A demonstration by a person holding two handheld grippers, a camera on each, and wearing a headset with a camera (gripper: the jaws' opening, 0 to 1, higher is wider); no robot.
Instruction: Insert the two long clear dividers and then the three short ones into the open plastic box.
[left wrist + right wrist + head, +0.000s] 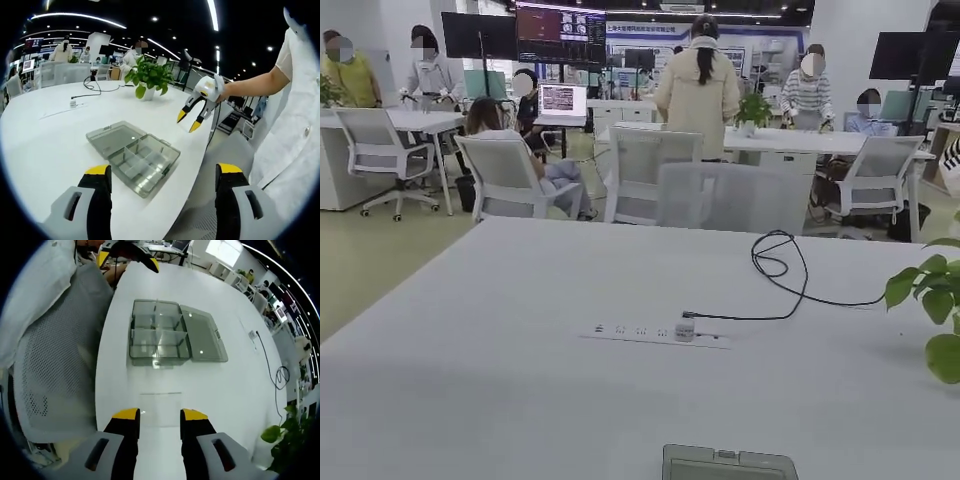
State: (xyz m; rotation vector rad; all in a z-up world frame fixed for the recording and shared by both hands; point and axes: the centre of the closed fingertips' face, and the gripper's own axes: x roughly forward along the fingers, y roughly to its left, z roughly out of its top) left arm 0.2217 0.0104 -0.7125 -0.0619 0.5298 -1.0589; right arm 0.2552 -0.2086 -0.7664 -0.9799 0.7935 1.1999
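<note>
The left gripper (162,170), seen in its own view, had black jaws with yellow tips that stood wide apart and held nothing. Just beyond them, the clear plastic box (132,155) lay open on the white tabletop (45,145), near its edge, with its lid folded flat beside it. Clear walls split the inside of the box into compartments.

To the side of the box and past the tabletop edge, a hand (223,91) held the right gripper (187,121) in the air, its jaws apart and empty. A potted plant (147,77) stood well beyond the box.

In the right gripper view, that gripper's jaws were slightly apart and empty, pointing toward the box from above the tabletop. A faint clear flat piece (160,407) lay on the tabletop between those jaws and the box; its outline was hard to make out. A grey mesh chair (55,360) sat beside the box's side of the tabletop.

In the head view, a power strip (655,333) and a looped black cable (780,280) lay far beyond the box.
</note>
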